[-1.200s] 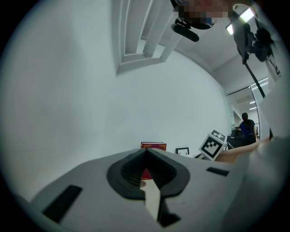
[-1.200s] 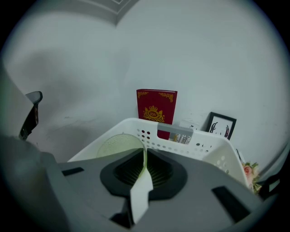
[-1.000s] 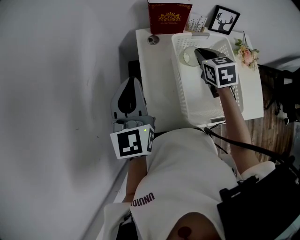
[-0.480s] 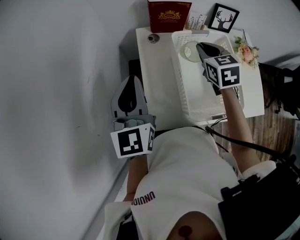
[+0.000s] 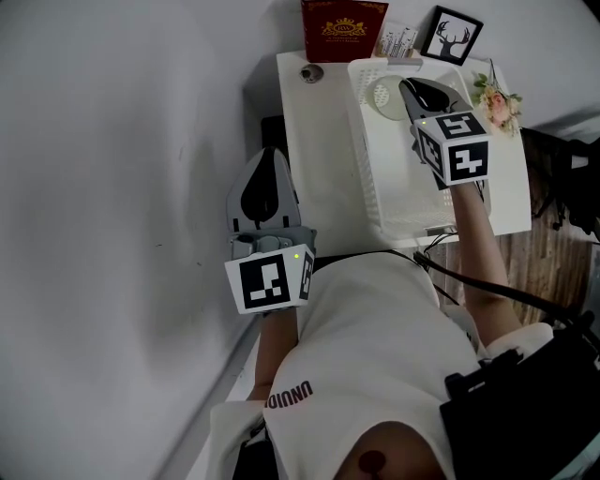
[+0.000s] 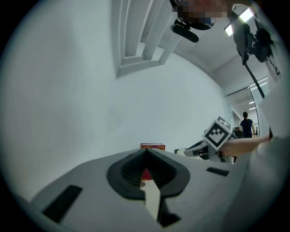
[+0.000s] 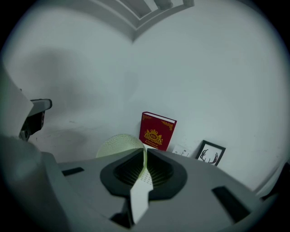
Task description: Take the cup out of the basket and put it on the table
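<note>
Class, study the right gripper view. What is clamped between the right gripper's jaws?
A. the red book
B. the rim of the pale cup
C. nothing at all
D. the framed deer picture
B: the right gripper has its jaws closed on the thin rim of the cup, while the red book stands well behind it.

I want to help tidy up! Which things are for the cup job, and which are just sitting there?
For the job: cup, pinched in the right tool; basket; table.

Just lying about: red book, deer picture, flowers, small round thing by the book.
</note>
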`<control>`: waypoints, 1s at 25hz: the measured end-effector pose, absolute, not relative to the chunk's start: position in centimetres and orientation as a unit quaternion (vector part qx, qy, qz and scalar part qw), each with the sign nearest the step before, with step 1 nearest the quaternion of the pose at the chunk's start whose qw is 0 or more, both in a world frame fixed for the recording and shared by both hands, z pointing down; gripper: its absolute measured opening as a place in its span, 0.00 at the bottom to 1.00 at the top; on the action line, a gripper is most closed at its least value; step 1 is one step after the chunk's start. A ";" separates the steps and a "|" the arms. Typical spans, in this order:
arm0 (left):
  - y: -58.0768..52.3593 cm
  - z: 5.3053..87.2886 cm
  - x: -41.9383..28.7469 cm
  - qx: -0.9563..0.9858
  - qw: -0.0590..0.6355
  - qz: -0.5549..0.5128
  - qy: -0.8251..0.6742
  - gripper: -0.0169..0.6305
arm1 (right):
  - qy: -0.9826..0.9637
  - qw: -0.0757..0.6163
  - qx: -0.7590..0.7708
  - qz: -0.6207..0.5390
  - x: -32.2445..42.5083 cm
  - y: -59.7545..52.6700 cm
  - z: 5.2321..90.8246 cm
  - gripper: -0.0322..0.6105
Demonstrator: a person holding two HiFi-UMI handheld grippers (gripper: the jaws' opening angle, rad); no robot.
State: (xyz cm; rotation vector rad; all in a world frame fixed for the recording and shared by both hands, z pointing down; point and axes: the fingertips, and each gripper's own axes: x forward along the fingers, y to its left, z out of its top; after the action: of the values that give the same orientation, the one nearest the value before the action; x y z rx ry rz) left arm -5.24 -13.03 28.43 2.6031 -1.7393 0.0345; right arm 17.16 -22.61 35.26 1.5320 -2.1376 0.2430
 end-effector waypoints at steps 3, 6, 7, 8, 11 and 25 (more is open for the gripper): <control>-12.9 28.4 -5.3 0.831 0.005 0.011 -0.556 0.05 | -0.786 0.245 0.563 0.075 16.8 -22.3 34.5 0.11; -12.6 28.5 -5.5 0.830 0.004 0.011 -0.557 0.05 | -0.789 0.239 0.563 0.065 16.4 -21.9 33.6 0.11; -12.6 28.5 -5.5 0.830 0.004 0.011 -0.557 0.05 | -0.790 0.236 0.562 0.062 16.2 -21.8 33.3 0.11; -12.5 28.5 -5.6 0.830 0.004 0.011 -0.558 0.05 | -0.791 0.233 0.562 0.059 16.0 -21.7 33.0 0.11; -12.3 28.4 -5.7 0.829 0.003 0.009 -0.559 0.05 | -0.795 0.228 0.560 0.047 15.4 -21.3 32.1 0.11; -11.7 28.2 -6.7 0.823 0.003 0.006 -0.568 0.05 | -0.810 0.215 0.546 0.009 12.8 -20.1 29.3 0.11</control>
State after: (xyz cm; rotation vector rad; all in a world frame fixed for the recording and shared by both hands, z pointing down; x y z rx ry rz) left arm -6.74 -11.72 28.22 2.5803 -1.7797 0.0182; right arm 12.83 -20.12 29.28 1.5147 -2.2456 0.0238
